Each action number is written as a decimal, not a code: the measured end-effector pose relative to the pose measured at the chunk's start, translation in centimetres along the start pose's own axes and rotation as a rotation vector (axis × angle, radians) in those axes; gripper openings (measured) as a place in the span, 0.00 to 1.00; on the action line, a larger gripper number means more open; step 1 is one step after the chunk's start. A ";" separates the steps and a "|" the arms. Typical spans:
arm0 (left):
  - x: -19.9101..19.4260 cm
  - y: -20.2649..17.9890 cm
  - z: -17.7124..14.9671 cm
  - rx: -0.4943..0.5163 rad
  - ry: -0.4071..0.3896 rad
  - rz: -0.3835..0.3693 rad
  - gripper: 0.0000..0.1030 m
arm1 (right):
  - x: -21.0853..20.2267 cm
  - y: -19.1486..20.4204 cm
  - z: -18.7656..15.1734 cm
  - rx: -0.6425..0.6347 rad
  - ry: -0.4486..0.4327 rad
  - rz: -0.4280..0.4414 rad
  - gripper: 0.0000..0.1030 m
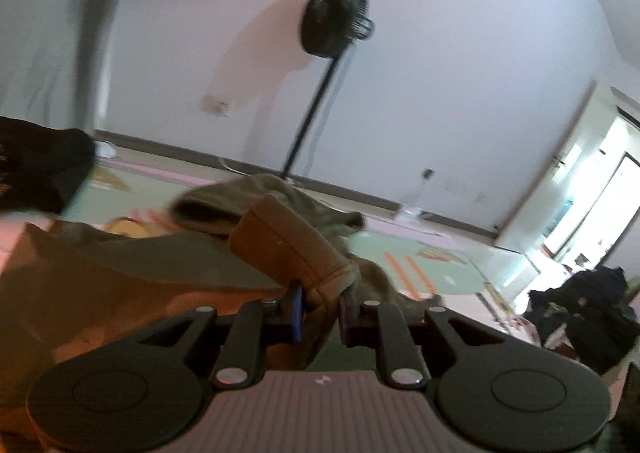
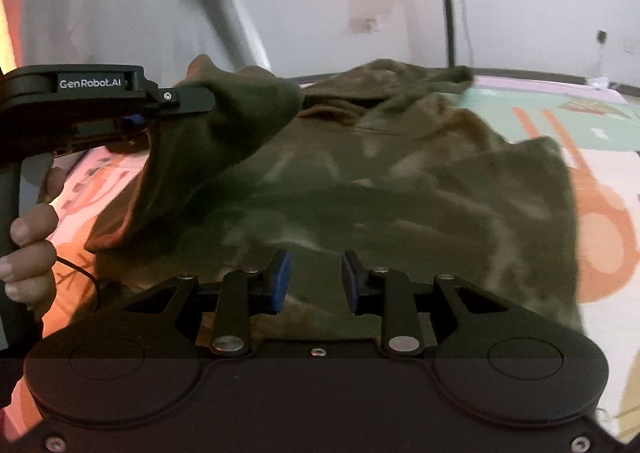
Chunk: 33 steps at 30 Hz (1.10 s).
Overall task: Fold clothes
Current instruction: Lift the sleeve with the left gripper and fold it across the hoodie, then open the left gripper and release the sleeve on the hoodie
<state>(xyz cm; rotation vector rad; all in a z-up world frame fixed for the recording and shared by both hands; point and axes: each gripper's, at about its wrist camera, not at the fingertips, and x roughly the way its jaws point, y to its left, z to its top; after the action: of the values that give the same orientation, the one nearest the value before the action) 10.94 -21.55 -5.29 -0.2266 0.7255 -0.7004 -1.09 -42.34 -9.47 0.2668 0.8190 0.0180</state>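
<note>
Dim, motion-blurred, fisheye-warped frames

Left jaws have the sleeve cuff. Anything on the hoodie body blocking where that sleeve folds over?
Nothing visible. The left gripper pinches the cuff; the olive hoodie lies spread on the mat with only its own wrinkles on top. The right gripper hovers at its near hem.

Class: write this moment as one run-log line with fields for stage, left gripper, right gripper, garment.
stage: mid-fold | left gripper: shut on sleeve cuff, lifted | right gripper: jaws apart, over fabric, grip unclear | garment: olive sweatshirt on play mat
</note>
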 end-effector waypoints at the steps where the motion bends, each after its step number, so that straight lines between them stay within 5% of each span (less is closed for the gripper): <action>1: 0.5 -0.7 -0.2 0.000 0.007 -0.014 0.18 | -0.4 -0.9 -0.1 0.011 -0.002 -0.005 0.25; 14: 7.5 -10.0 -4.1 0.114 0.137 -0.070 0.19 | -3.2 -8.8 -2.0 0.095 -0.017 -0.067 0.25; 19: 10.2 -13.0 -6.6 0.219 0.233 -0.037 0.47 | -3.9 -10.7 -2.7 0.131 -0.020 -0.074 0.26; 22: 10.9 -15.7 -8.5 0.386 0.226 0.048 0.63 | -4.0 -11.3 -3.0 0.142 -0.019 -0.074 0.26; 25: 10.8 -17.8 -10.1 0.498 0.205 0.082 0.72 | -4.1 -11.7 -3.3 0.152 -0.020 -0.078 0.26; 33: 10.8 -16.0 -9.6 0.427 0.244 0.102 0.74 | -4.4 -13.0 -3.9 0.166 -0.014 -0.111 0.26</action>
<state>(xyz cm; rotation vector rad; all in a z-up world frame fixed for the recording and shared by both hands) 2.15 -40.21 -11.34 0.2889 0.7945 -0.7753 -8.08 -54.56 -12.05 0.3776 0.8215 -0.1561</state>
